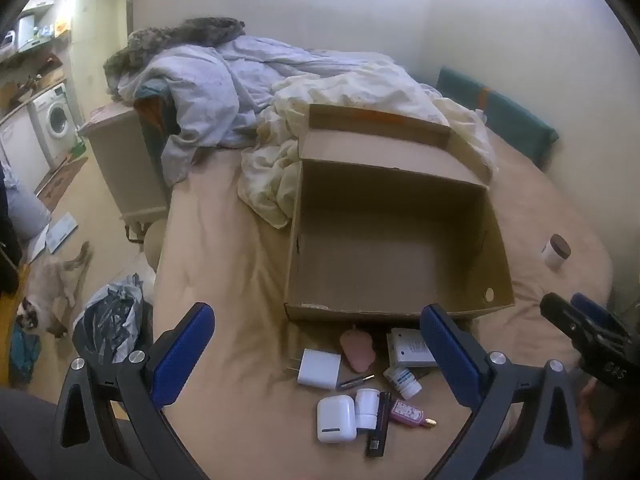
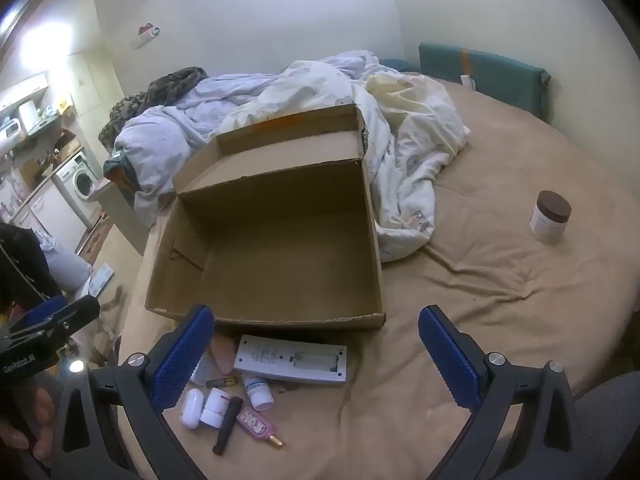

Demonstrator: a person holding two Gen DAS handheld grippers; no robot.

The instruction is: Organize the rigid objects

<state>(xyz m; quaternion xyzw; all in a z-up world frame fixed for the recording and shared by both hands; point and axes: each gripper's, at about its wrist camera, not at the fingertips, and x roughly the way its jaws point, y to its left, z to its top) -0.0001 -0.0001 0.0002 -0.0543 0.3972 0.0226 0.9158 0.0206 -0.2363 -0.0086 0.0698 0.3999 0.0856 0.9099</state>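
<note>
A: Left tool (image 1: 318, 354) first. State?
B: Spread wide, nothing between the blue pads (image 1: 182, 354), hanging tilted down over the small items, nearer than the cardboard box (image 1: 394, 240). Right tool (image 2: 316, 354), same: spread, nothing held, also just short of the box's near wall.
A: Landmark is the box, then. Where's the clutter?
B: All on the bed (image 2: 460, 300), just off the box's near wall. White remote-like unit (image 2: 292, 364) lies closest to that wall, long axis roughly parallel to it. Pink oval piece (image 1: 357, 350) beside it, long axis pointing toward the box.
A: Further out from the box?
B: White charger block (image 1: 319, 368), prongs pointing left in the left wrist view. Thin pen-like stick (image 1: 355, 381) beside it, lying slantwise. White pill bottle (image 1: 403, 376) on its side, cap end pointing away from the box.
A: Last row?
B: White earbud case (image 1: 336, 418), small white jar (image 1: 367, 408), black stick (image 1: 378, 424) with its long axis running away from the box, and a pink bottle (image 1: 410, 414) on its side, gold cap pointing right.
A: Box itself?
B: Open, lid flap up on the far side, nothing inside. Brown-lidded jar (image 2: 550, 216) stands upright well to the right of the box. Rumpled duvet (image 2: 320, 92) behind the box.
</note>
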